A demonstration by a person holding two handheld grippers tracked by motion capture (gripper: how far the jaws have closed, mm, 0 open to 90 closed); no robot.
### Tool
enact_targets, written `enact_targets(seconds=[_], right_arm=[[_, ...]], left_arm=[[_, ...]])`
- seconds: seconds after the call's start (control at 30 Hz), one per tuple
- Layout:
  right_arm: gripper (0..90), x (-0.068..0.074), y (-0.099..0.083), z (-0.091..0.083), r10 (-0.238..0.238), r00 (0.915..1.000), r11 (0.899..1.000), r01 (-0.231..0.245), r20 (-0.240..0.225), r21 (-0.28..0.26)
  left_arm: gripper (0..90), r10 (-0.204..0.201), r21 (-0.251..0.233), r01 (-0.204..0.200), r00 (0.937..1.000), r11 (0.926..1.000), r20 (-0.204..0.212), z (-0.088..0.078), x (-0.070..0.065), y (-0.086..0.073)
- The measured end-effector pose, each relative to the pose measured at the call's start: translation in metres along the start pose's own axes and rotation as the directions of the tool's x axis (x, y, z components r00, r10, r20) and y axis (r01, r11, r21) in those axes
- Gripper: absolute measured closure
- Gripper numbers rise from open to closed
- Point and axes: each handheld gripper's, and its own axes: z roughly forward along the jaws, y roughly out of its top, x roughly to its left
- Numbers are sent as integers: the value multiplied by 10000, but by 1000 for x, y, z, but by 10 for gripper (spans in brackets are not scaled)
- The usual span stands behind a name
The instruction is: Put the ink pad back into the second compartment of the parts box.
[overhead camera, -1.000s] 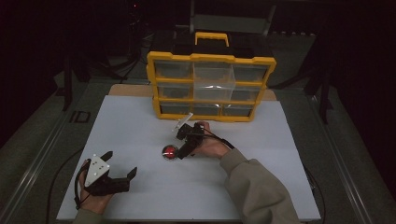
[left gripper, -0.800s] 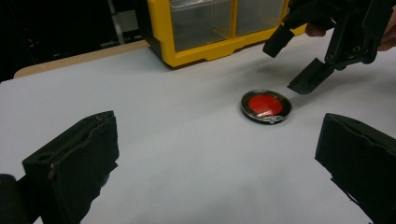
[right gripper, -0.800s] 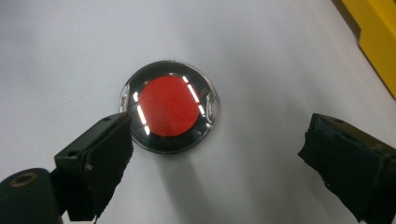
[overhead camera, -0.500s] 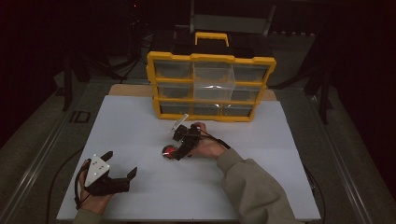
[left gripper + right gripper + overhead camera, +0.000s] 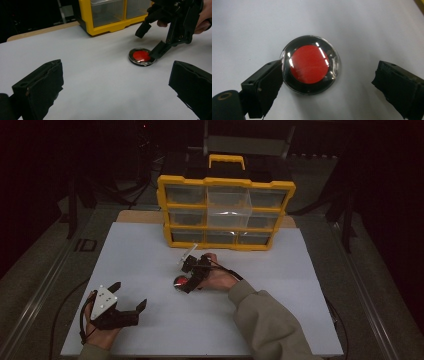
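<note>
The right gripper point(image 5: 332, 87) has dropped over the red disc point(image 5: 310, 64), jaws wide, grasp imminent; left gripper point(image 5: 131, 306) idles open and empty near the desk's point(image 5: 300, 270) front-left corner.

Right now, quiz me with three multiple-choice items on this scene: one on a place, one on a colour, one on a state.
1. Where does the round disc lie?
A. in a drawer
B. on the white table
C. on top of the yellow drawer cabinet

2. What colour is the disc's centre?
A. red
B. green
C. blue

3. How does the right gripper stand?
A. shut on the disc
B. shut on nothing
C. open around the disc

Key: 1 B, the disc lies flat on the white surface in front of the cabinet. 2 A, the right gripper view shows a red centre in a dark rim. 3 C, one jaw touches the rim while the other stands apart.
</note>
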Motion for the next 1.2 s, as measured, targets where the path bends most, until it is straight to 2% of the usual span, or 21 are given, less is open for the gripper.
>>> enact_targets(seconds=[0.07, 0.1, 0.13, 0.17, 0.2, 0.33, 0.37, 0.43, 0.6, 0.63, 0.83, 0.9, 0.93, 0.97, 1.0, 1.03, 1.07, 1.13, 1.17, 1.2], right_arm=[[80, 1, 0, 3, 48, 10000, 10000, -48, -3, -20], [80, 0, 0, 4, -105, 9999, 9999, 106, -53, 60], [80, 2, 0, 5, 146, 9999, 9999, -146, -52, -28], [80, 1, 0, 6, -91, 9999, 10000, 91, -53, 39], [80, 2, 1, 6, 41, 9999, 9999, -40, -106, 99], [80, 4, 2, 9, -149, 9997, 9997, 152, -176, 175], [80, 5, 2, 10, -23, 9998, 9999, 25, -187, 121], [80, 4, 2, 12, -206, 9995, 9994, 213, -256, 276], [83, 7, 2, 18, 134, 9994, 9994, -124, -306, 332], [84, 6, 2, 18, -26, 9995, 9994, 37, -314, 343], [96, 6, 4, 18, -235, 9992, 9990, 247, -322, 374], [99, 7, 4, 18, -134, 9994, 9991, 147, -332, 391], [123, 7, 5, 18, -361, 9987, 9985, 375, -367, 387], [133, 10, 5, 17, -138, 9992, 9990, 153, -373, 417], [142, 8, 5, 17, -369, 9986, 9984, 384, -371, 409], [151, 10, 6, 17, -252, 9989, 9988, 268, -384, 419], [163, 9, 6, 17, -368, 9986, 9981, 387, -390, 489], [191, 12, 7, 16, -148, 9992, 9985, 168, -369, 527], [204, 12, 7, 15, -319, 9987, 9976, 343, -400, 606], [216, 12, 8, 15, -280, 9988, 9978, 302, -394, 583]], left_arm=[[1, 7, 7, -7, 10000, 10000, 4, 0, 0, 0], [1, 11, 6, -11, 10000, 10000, 11, 0, 0, 0], [1, 16, 11, -16, 10000, 10000, 12, 0, 0, 0], [1, 17, 12, -17, 10000, 10000, 10, 0, 0, 0], [1, 8, 8, -8, 10000, 10000, 6, 0, 0, 0], [1, 22, 22, -22, 10000, 10000, 12, 0, 0, 0], [1, 24, 29, -24, 10000, 10000, 14, 0, 0, 0], [1, 26, 27, -26, 10000, 10000, 15, 0, 0, 0], [1, 20, 20, -20, 10000, 10000, 9, 0, 0, 0], [1, 17, 19, -17, 10000, 10000, 11, 0, 0, 0], [1, 11, 23, -11, 10000, 10000, -5, 0, 0, 0], [1, 14, 19, -14, 10000, 10000, -3, 0, 0, 0], [1, 16, 20, -16, 10000, 10000, -5, 0, 0, 0], [1, 13, 19, -13, 10000, 10000, -7, 0, 0, 0], [1, 8, 25, -8, 10000, 10000, -16, 0, 0, 0], [1, -11, 13, 11, 10000, 10000, -21, 0, 0, 0], [1, -10, 13, 10, 10000, 10000, -27, 0, 0, 0], [1, 1, 27, -1, 10000, 10000, -24, 0, 0, 0], [1, 15, 26, -15, 10000, 10000, -16, 0, 0, 0], [1, 22, 34, -22, 10000, 10000, -15, 0, 0, 0]])
